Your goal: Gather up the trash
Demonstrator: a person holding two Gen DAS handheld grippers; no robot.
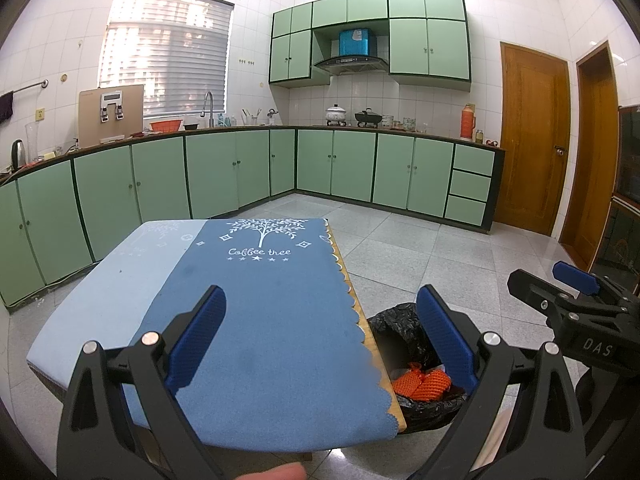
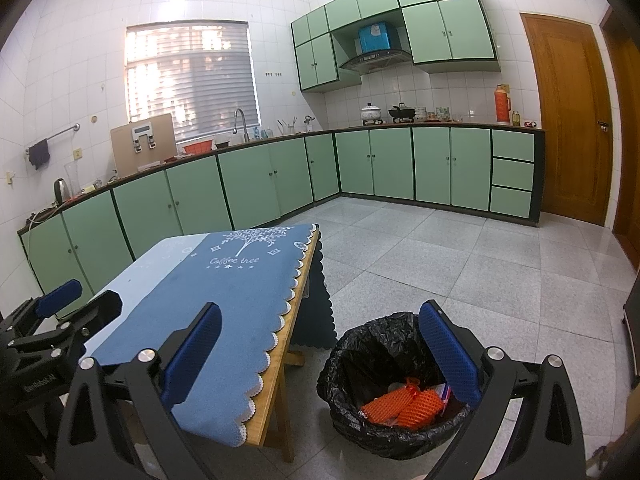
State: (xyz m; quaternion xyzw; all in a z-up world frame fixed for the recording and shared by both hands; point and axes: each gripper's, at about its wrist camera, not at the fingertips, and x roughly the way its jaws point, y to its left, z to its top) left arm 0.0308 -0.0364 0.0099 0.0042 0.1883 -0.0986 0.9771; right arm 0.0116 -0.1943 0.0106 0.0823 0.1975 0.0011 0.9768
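The left tongs [image 1: 320, 336] are spread wide with nothing between their blue pads, hovering over the near end of the bench [image 1: 352, 280], whose wooden edge shows at about 3 o'clock of the blue cloth [image 1: 260, 300] that covers it. The cloth carries a white tree print and the words "Coffee tree" toward its far end, at 12 o'clock from the left tongs, and a paler blue strip runs along its left side. The right tongs [image 2: 320, 352] are likewise spread and empty, held off the bench's right edge and above the floor [image 2: 460, 264], with their right pad over the bin. In the left wrist view the right tongs also appear at 3 o'clock, apart from the left pair. The bin [image 2: 352, 416], lined with a black bag, stands on the floor just beside the bench's near right corner, at 5 o'clock of the cloth. Inside it lies the collected trash: orange foam netting [image 2: 404, 404] near the middle, with scraps of pale wrapper around it that are too small to make out. Green cabinets [image 2: 256, 184] line the walls beyond.
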